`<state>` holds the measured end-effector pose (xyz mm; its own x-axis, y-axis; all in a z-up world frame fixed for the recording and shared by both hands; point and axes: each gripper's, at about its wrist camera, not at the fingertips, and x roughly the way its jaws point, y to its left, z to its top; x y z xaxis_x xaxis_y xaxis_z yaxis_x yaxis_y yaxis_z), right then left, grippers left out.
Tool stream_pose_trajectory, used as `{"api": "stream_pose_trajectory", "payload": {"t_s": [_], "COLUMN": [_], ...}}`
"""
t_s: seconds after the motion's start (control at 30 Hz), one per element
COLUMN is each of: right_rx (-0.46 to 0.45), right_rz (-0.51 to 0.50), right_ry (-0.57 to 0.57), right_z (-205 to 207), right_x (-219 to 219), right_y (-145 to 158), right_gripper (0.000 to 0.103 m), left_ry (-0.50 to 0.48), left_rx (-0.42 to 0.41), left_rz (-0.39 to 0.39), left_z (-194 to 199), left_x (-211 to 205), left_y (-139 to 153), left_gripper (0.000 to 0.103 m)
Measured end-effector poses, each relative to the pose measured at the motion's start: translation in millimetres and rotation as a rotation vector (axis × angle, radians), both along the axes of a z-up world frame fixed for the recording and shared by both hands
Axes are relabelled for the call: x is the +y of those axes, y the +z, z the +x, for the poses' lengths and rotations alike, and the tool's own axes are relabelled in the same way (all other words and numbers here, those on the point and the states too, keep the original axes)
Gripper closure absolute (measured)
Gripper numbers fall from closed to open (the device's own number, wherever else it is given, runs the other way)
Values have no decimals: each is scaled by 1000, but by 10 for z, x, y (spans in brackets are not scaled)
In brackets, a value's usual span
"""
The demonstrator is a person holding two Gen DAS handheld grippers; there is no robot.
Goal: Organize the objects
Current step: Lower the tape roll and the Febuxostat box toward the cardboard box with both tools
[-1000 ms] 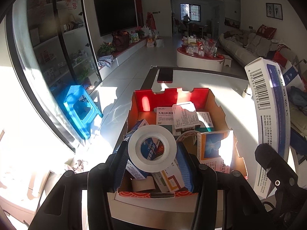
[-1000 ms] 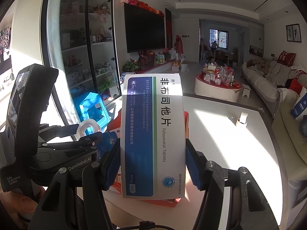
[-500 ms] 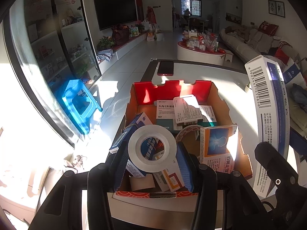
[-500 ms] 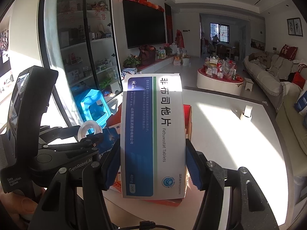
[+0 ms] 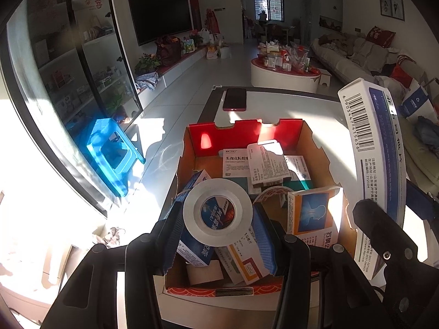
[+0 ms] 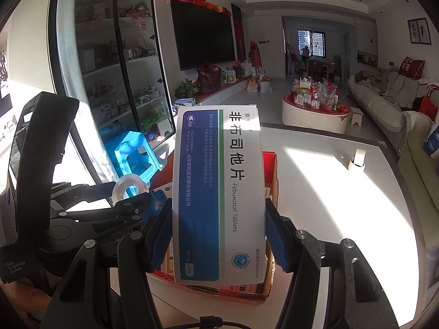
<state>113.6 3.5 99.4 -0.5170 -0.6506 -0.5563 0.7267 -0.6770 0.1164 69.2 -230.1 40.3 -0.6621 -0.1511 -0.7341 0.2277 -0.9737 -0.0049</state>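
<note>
As the cardboard box (image 5: 189,148) looms a bit nearer, left tool (image 5: 218,231) stays clamped on tape roll (image 5: 217,212), right tool (image 6: 218,234) on Febuxostat box (image 6: 219,192) w/ drop-in next.

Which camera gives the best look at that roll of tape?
The left wrist view: the roll of tape sits face-on between the left gripper fingers, above the cardboard box. The right wrist view catches it small, partly hidden.
</note>
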Motion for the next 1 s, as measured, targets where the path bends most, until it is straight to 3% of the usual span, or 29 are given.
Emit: {"api": "stream_pose_trajectory", "payload": {"t_s": [0.33,1.0], "right_rx": [2,15], "right_rz": [18,74], "right_ry": [-64,-65], "right_z": [-187,-533], "right_x": [-75,-347], "right_y": [6,111], "right_gripper": [42,42], "left_ry": [17,3], "left_rx": [-1,-5], "left_rz": [-33,69], "left_z": [-80,-263], "left_x": [-136,-182], "left_y": [-29,-189], "left_gripper": [50,50]}}
